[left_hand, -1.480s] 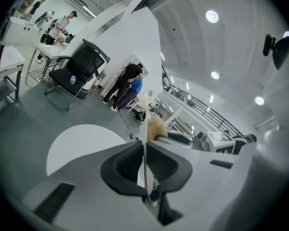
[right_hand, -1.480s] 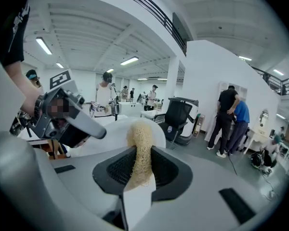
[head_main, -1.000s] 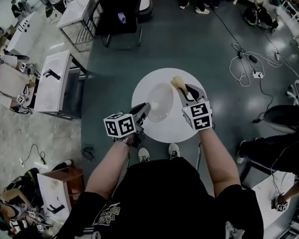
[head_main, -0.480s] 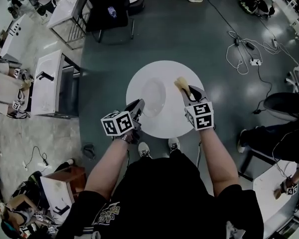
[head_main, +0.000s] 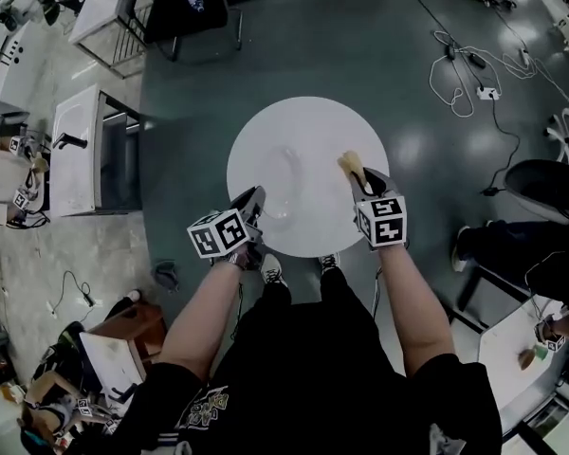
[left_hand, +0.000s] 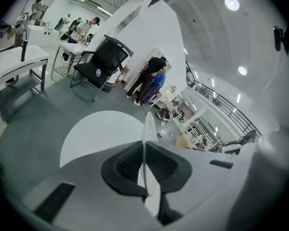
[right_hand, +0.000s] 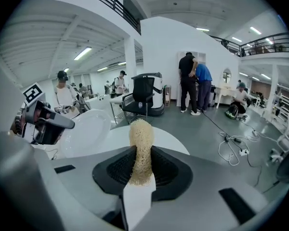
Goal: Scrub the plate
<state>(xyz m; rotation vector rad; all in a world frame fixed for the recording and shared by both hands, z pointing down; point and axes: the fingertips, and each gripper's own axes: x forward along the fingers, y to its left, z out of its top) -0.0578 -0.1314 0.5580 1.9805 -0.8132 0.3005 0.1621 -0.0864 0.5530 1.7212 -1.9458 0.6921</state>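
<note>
- Bright, even light from ceiling lamps [left_hand: 232,3] high above the left gripper [left_hand: 145,150].
- The white table [head_main: 308,126] glares, nearly swallowing the plate [head_main: 279,180] ahead of that gripper.
- Both gripper views bend strongly toward dark round rims.
- The scrubber [right_hand: 140,129] in the right gripper [right_hand: 141,152] is sharp; the body behind blurs.

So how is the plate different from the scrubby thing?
The plate is white, smooth and shiny; the scrubber is tan and rough. The plate is wide, round and thin; the scrubber is a small narrow lump. The left gripper pinches the plate's rim; the right gripper clamps the scrubber. Both are held over the round table.
</note>
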